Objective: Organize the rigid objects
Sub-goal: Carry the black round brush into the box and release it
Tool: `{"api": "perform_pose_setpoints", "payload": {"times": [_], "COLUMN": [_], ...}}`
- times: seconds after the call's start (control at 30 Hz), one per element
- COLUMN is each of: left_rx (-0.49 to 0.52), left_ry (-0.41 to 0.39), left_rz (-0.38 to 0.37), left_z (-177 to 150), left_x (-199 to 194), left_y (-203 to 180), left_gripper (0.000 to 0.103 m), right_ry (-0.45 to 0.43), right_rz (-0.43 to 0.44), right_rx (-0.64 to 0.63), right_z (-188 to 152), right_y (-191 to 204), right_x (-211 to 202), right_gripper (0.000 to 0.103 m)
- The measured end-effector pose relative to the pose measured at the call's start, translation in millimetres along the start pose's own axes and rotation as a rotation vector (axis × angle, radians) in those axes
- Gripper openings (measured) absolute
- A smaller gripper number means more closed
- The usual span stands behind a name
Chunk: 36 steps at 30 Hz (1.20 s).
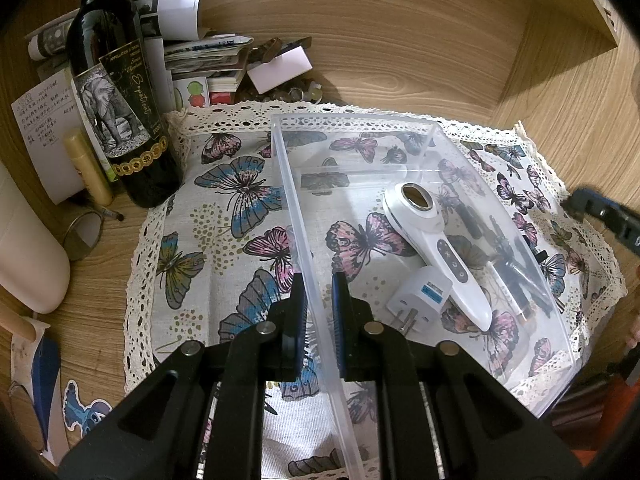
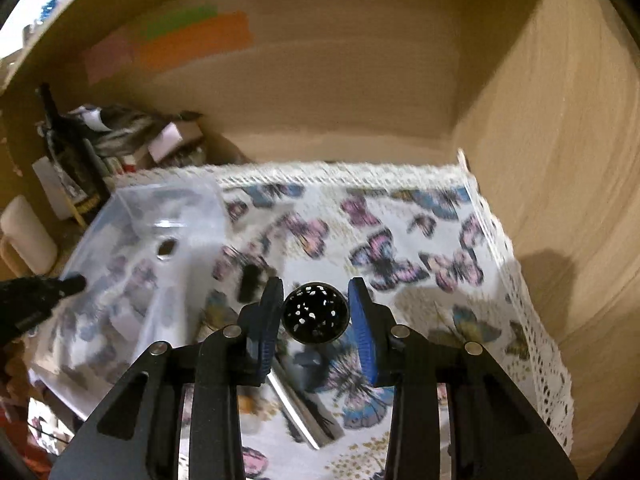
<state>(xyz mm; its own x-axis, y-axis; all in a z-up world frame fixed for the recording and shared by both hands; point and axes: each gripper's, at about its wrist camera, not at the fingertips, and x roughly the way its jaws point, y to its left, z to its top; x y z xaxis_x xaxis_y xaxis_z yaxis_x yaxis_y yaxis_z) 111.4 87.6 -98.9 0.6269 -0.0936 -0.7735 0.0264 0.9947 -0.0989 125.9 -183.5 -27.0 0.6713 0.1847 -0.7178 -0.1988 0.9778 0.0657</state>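
A clear plastic box (image 1: 400, 120) stands on a butterfly-print cloth (image 1: 224, 216). Inside it lie a white handheld device (image 1: 436, 248), a white plug adapter (image 1: 420, 292) and some dark pen-like items (image 1: 508, 256). My left gripper (image 1: 319, 282) is shut on the box's near left wall, one finger on each side. In the blurred right wrist view, my right gripper (image 2: 315, 282) is shut on a black round object (image 2: 315, 314) with pale specks, held above the cloth (image 2: 400, 220) to the right of the box (image 2: 132, 200).
A dark wine bottle (image 1: 116, 92), a pale balm tube (image 1: 88, 168), stacked papers (image 1: 200, 56) and a white cylinder (image 1: 28, 248) crowd the left. Wooden walls (image 2: 560, 160) close the back and right. A shiny metal strip (image 2: 296, 408) lies on the cloth under my right gripper.
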Motion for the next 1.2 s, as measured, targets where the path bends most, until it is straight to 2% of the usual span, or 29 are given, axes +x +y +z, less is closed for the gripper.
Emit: {"api": "perform_pose_setpoints", "payload": {"times": [0.27,0.47,0.63,0.87,1.2], "left_rx": [0.001,0.003,0.003,0.002,0.003], "left_ry": [0.000,-0.001,-0.001,-0.001,-0.001], "left_rz": [0.000,0.001,0.001,0.001,0.001], "left_z": [-0.1,0.0,0.1,0.0,-0.2], "left_x": [0.3,-0.7,-0.7,-0.8,-0.8], "left_y": [-1.2,-3.1,-2.9,-2.7,-3.0], "left_gripper": [0.012,0.012,0.012,0.012,0.012], "right_ry": [-0.070,-0.079,-0.045,0.052,0.115], "right_rz": [0.085,0.159,0.203,0.253,0.270], "right_rx": [-0.066,-0.139,-0.200,-0.248,-0.289], "right_z": [20.3,26.0,25.1,19.5,13.8], "right_y": [36.6,70.5,95.2,119.7,134.2], "right_x": [-9.4,-5.3,7.5,37.6,52.3], "right_gripper": [0.031,0.031,0.031,0.031,0.034]}}
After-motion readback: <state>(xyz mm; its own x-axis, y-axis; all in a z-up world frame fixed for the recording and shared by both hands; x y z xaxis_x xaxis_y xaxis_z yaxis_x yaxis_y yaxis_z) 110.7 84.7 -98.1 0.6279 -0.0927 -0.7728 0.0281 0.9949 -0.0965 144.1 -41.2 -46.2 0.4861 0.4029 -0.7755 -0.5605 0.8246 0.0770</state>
